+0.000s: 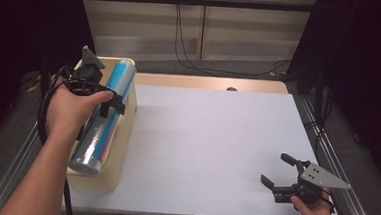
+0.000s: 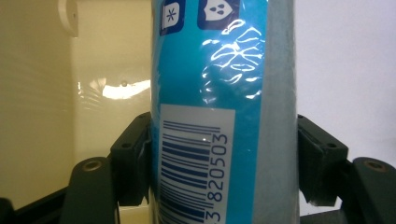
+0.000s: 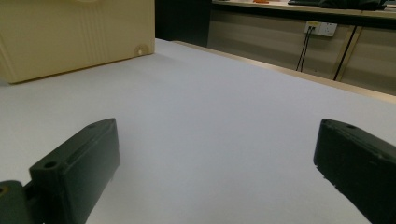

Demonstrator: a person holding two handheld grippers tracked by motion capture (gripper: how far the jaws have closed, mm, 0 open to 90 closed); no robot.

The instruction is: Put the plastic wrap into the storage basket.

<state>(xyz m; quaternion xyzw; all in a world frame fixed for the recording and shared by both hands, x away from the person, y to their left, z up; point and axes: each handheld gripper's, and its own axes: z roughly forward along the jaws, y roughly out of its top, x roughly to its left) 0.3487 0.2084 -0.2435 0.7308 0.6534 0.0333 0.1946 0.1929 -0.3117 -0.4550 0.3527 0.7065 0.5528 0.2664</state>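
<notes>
left gripper (image 1: pixel 109 101): I see a black body, a grey three-cornered plate at 12 o'clock, a black cable looping off at 9 o'clock.
right gripper (image 1: pixel 275 170): black jaws with round screw holes, grey drilled plate.
forearms: bare, sleeveless.

Glossy plastic-wrapped blue roll (image 2: pixel 219 93), shiny cream plastic bin (image 1: pixel 122 148), matt white tabletop (image 1: pixel 211 139)

White table (image 1: pixel 211 139) lies open; cream bin (image 1: pixel 128 108) blocks its left edge
</notes>
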